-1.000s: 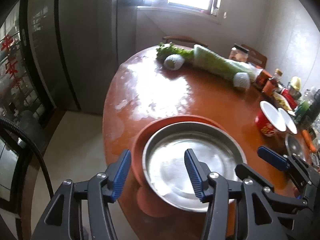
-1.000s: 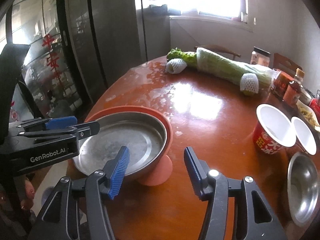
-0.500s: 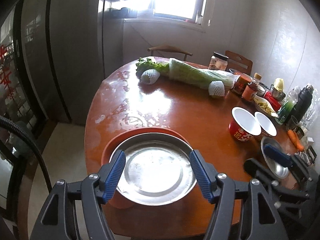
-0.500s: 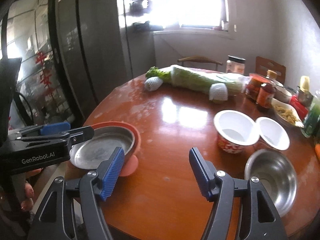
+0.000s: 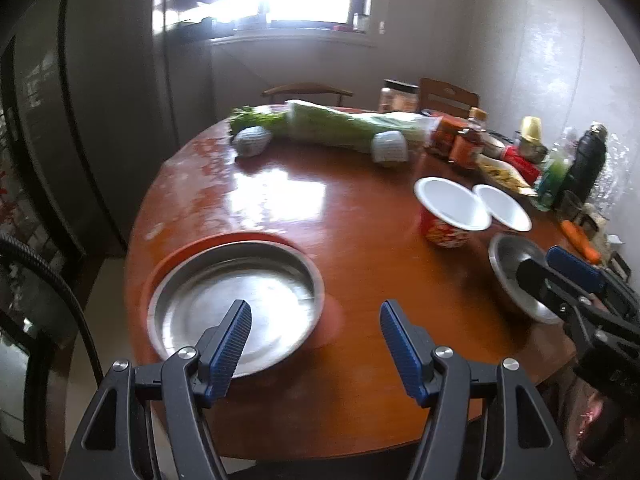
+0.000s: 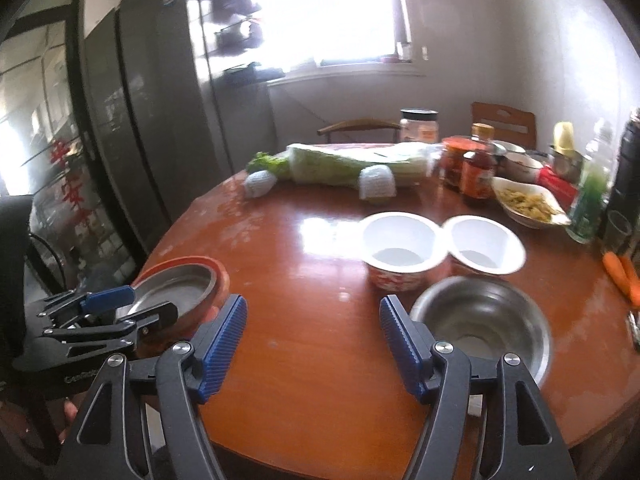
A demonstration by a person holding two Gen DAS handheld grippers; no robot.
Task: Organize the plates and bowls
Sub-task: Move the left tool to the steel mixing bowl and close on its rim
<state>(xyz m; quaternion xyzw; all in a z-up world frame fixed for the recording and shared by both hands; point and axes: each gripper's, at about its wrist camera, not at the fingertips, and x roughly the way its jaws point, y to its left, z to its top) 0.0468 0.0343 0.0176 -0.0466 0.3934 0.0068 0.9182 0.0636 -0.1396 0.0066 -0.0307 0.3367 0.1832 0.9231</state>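
Here, both grippers are hovering with jaws apart: the left gripper (image 5: 314,334) above the steel plate (image 5: 236,304) nested in an orange plate (image 5: 176,256), the right gripper (image 6: 313,330) beside the steel bowl (image 6: 482,318) on the table (image 6: 320,360).

A round, glossy reddish-brown wooden table (image 5: 360,216) carries everything here. Near its front left edge sits an orange plate (image 5: 176,256) with a shallow steel pan (image 5: 236,300) nested on it. At the front right rests a steel bowl (image 6: 480,320); just behind it stand two white-lined paper cups (image 6: 400,248), side by side and touching. Along the far edge lies a long cabbage (image 6: 340,164) in wrap. Jars, bottles, a dish of food (image 6: 528,204) and carrots (image 6: 620,272) crowd the right side.
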